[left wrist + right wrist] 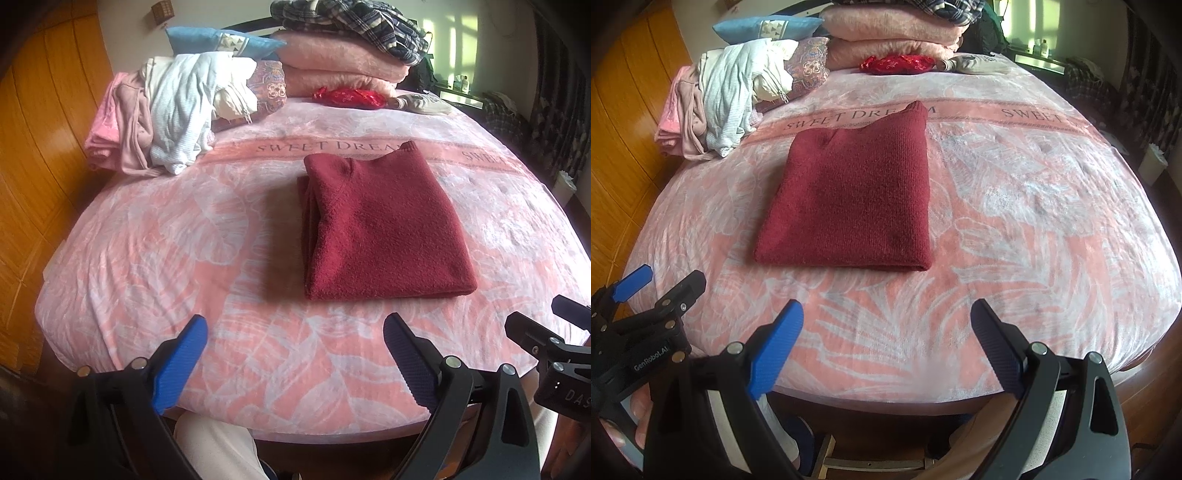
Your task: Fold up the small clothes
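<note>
- The left gripper [295,354] is held over the near edge of the bed [258,369], its jaws spread wide with nothing between them.
- The right gripper [886,347] is held beside it at the same edge, jaws likewise spread and empty; each gripper is seen at the margin of the other's view.
- A pale trouser leg [218,450] of the person is seen below the left jaws.
- A dark red sweater [384,229] is laid folded into a flat rectangle on the pink blanket, ahead of both pairs of jaws and apart from them; it is slightly right of the left jaws and slightly left of the right jaws.
- One ribbed cuff or hem [918,109] is seen poking out at the sweater's far corner, over the printed band on the blanket.
- Farther ahead and to the left, a loose heap of pale clothes [173,114] is piled near the bed's edge.
- Beyond everything, folded pink blankets [340,62] are stacked at the head of the bed, with a plaid garment [351,22] on top and a small red bundle [349,96] in front.
</note>
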